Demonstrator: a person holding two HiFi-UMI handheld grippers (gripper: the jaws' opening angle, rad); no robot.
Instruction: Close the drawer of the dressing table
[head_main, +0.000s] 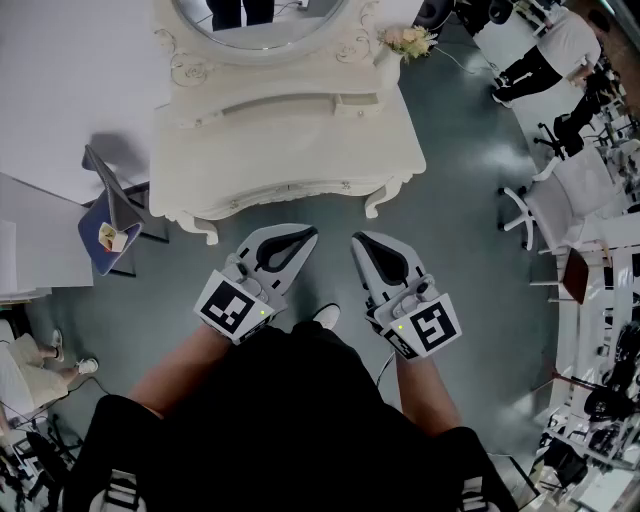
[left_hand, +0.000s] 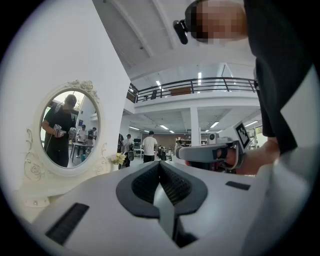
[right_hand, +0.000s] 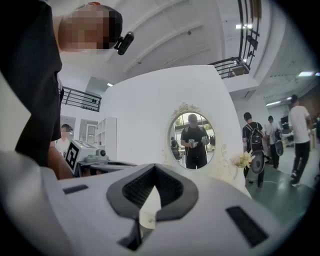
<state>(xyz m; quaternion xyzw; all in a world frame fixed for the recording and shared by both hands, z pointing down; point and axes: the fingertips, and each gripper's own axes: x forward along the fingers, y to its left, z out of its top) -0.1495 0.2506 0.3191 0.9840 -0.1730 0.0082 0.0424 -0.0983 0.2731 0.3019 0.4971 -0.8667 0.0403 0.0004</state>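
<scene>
The white dressing table (head_main: 300, 160) stands just ahead of me, its oval mirror (head_main: 262, 30) at the back. No drawer sticks out past its carved front edge in the head view. My left gripper (head_main: 303, 237) and right gripper (head_main: 362, 243) hover side by side, level, a short way in front of that edge and apart from it. Both are shut with nothing between the jaws. In the left gripper view the pads (left_hand: 160, 172) meet, with the mirror (left_hand: 70, 127) to the left. The right gripper view shows its pads (right_hand: 154, 175) together and the mirror (right_hand: 192, 140) ahead.
A small bunch of flowers (head_main: 408, 40) sits on the table's back right corner. A blue seat (head_main: 108, 228) stands to the left of the table and a white office chair (head_main: 560, 200) to the right. Other people and desks fill the room on the right.
</scene>
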